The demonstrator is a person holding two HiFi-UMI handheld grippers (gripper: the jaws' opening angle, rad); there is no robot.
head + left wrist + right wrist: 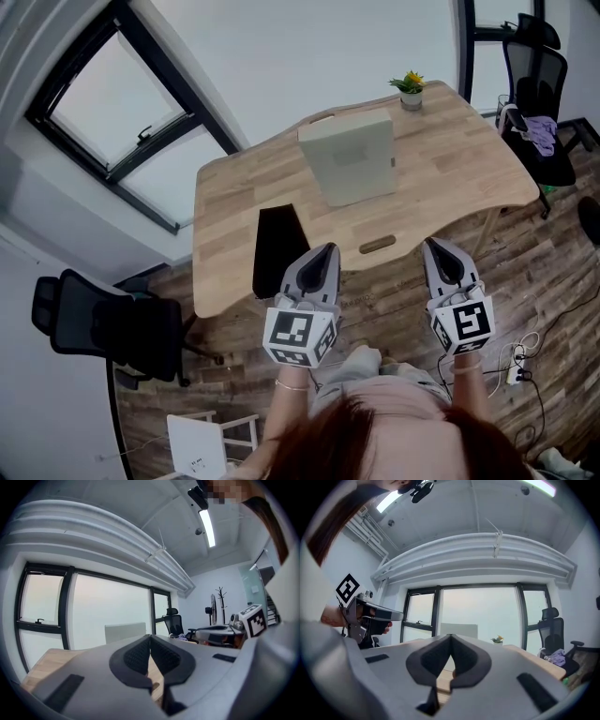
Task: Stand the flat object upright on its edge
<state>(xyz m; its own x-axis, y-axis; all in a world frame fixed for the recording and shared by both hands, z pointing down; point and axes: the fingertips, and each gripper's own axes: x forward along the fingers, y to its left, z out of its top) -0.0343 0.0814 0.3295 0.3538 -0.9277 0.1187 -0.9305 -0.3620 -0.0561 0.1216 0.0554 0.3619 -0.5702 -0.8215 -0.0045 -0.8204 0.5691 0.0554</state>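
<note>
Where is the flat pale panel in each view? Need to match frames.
Head view: pale panel at upper centre, standing on the wooden table.
Left gripper view: pale panel just left of centre, beyond the wooden table edge.
Right gripper view: pale panel at centre, left of the potted plant.
Shared landmark: the wooden table.

Bright daylight from blown-out windows, ceiling strip light glaring — strong fisheye distortion, dark vignetted corners.

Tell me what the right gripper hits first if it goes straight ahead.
Probably the upright board on the table: it stands dead ahead of the shut right gripper, though depth is unclear.
</note>
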